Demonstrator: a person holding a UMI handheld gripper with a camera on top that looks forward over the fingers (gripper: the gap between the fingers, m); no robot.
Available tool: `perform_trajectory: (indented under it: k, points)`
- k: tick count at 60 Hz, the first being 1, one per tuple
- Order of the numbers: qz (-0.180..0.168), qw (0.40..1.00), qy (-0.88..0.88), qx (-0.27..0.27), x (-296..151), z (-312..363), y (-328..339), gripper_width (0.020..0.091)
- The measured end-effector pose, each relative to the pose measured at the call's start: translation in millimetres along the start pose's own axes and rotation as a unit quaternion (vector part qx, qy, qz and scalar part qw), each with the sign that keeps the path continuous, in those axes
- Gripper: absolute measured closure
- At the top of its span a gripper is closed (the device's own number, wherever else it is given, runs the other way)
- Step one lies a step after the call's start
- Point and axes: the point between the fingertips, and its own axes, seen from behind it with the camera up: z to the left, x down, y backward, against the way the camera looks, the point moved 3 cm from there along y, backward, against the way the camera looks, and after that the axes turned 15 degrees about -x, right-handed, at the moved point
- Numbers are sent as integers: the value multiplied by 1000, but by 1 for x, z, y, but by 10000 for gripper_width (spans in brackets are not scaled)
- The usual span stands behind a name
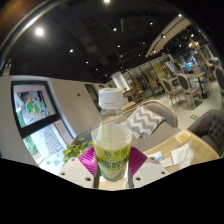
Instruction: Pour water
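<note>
A clear plastic bottle [111,140] with a white cap and a green label stands upright between my fingers, lifted above the table. My gripper [112,168] is shut on the bottle, with the magenta pads [88,161] pressed against both sides of the label. The bottle holds a pale liquid up to about its shoulder. The bottle's base is hidden below the fingers.
Beyond the bottle to the right lies a wooden table [196,150] with a white paper or tray [183,155] on it. A grey chair with a zigzag cushion [145,120] stands behind. A green plant [72,151] and a window [38,115] are to the left.
</note>
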Motion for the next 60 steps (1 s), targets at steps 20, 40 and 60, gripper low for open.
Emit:
perform_trajectory:
  k: [20, 40, 60]
  points:
    - [134, 962, 205, 119, 88, -138, 51, 719]
    - [172, 960, 175, 136, 171, -197, 55, 715]
    - [176, 966, 121, 148, 182, -196, 61, 378]
